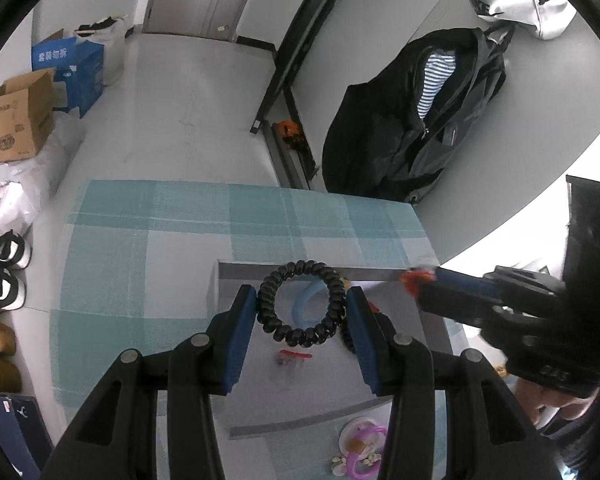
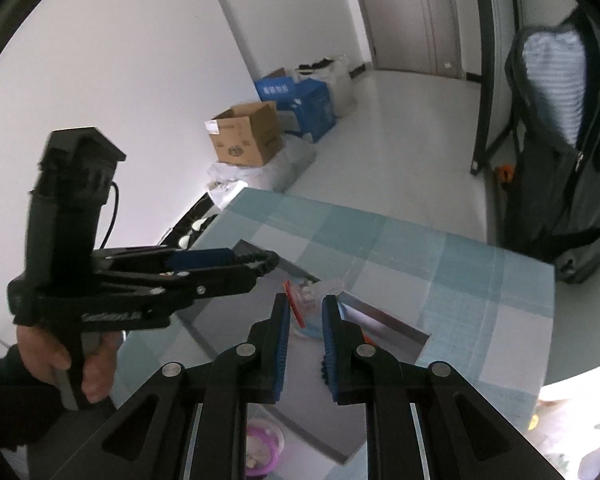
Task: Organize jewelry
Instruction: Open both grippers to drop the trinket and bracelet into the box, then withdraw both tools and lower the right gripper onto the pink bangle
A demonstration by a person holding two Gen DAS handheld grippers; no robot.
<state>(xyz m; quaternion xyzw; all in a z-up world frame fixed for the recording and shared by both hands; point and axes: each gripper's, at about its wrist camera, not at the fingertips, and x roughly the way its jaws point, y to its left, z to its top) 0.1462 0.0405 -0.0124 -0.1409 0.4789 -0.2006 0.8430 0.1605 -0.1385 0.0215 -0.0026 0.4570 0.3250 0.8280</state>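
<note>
The left gripper (image 1: 302,308) clamps a black coil hair tie (image 1: 301,304) above the grey tray (image 1: 236,360), seemingly for sorting, while the right gripper (image 2: 306,310) pinches a clear clip (image 2: 312,294).

Each view looked forward and steeply down along its own hand-held gripper, close above the tabletop (image 1: 140,240) with its teal plaid cloth. The left wrist camera sat nearly over the grey tray (image 1: 320,380), facing a doorway and boxes on the floor beyond. The right wrist camera looked in from the tray's other side, towards a white wall. Both views shared the tray, the plaid cloth, the cardboard box (image 2: 246,136) and the dark backpack (image 1: 420,120); each also caught the other hand-held gripper.
</note>
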